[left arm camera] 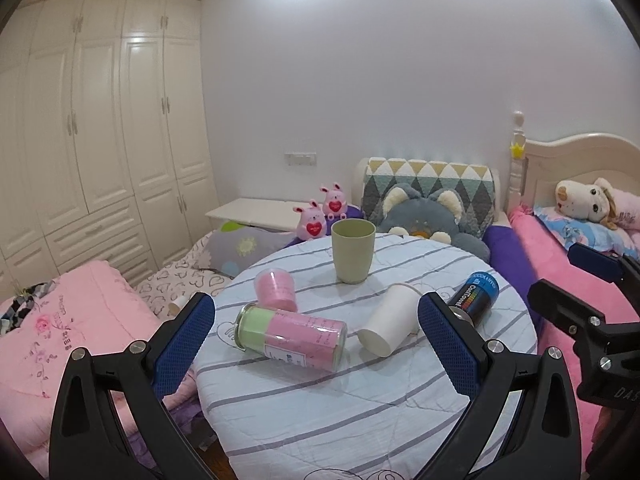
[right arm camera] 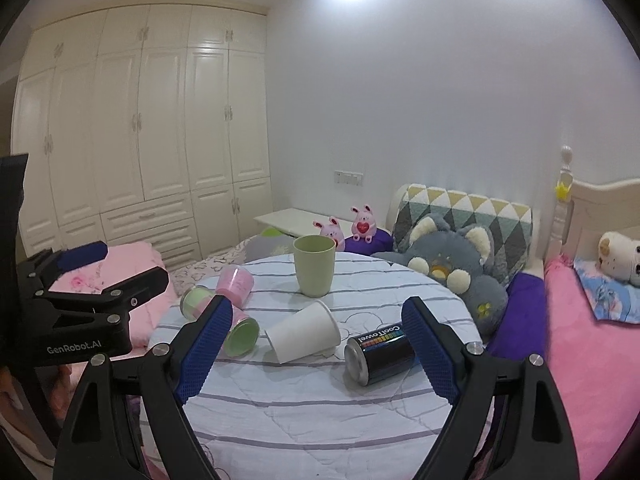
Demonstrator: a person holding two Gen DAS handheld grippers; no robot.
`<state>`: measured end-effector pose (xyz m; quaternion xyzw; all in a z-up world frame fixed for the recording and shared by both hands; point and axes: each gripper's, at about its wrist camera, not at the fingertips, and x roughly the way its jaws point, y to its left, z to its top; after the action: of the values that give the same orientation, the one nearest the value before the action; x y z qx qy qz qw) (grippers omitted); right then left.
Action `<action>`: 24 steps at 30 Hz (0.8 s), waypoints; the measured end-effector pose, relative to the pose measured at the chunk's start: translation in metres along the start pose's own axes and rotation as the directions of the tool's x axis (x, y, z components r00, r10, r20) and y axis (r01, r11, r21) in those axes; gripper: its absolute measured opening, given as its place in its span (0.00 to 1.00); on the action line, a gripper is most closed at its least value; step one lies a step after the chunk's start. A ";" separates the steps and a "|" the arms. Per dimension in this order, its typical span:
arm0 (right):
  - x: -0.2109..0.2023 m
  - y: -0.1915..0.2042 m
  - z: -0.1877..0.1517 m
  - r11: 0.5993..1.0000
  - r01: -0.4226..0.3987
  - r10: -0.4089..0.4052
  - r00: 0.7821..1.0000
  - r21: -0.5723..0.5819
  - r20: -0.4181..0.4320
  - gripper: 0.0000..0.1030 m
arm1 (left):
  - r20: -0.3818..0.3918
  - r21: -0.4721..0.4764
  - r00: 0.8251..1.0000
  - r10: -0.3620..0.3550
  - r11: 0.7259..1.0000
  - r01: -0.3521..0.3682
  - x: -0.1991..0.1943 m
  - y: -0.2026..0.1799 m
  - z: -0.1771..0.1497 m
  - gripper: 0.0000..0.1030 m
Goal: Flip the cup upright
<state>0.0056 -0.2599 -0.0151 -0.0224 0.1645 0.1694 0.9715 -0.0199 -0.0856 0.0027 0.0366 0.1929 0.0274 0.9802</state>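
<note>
A white paper cup (left arm camera: 390, 320) lies on its side on the round striped table (left arm camera: 340, 408), base toward me; it also shows in the right wrist view (right arm camera: 304, 332). A green cup (left arm camera: 353, 250) stands upright at the far side and shows in the right wrist view (right arm camera: 314, 266) too. My left gripper (left arm camera: 316, 320) is open and empty, above the table's near part with the white cup between its fingers' line of sight. My right gripper (right arm camera: 318, 328) is open and empty, a little short of the white cup.
A pink-and-green jar (left arm camera: 292, 338) lies on its side left of the white cup. A small pink cup (left arm camera: 276, 290) lies behind it. A dark can (right arm camera: 380, 354) lies on the right. Beds with pink bedding and plush toys (right arm camera: 452, 268) surround the table.
</note>
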 end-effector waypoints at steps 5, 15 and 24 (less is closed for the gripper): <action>0.004 0.002 -0.003 1.000 0.001 -0.002 1.000 -0.009 -0.022 0.85 | -0.001 0.006 1.000 -0.003 1.000 0.003 0.001 -0.003 -0.002 1.00; 0.007 0.002 -0.004 1.000 0.001 -0.001 0.999 -0.021 -0.038 0.86 | -0.010 0.007 1.000 -0.003 1.000 0.003 0.003 -0.005 -0.003 1.00; 0.012 0.002 -0.003 1.000 -0.002 0.001 0.999 -0.024 -0.045 0.86 | -0.012 0.003 1.000 0.013 1.000 -0.013 0.010 -0.004 -0.006 1.00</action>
<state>0.0142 -0.2545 -0.0216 -0.0378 0.1845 0.1714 0.9670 -0.0129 -0.0883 -0.0066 0.0392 0.1987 0.0340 0.9787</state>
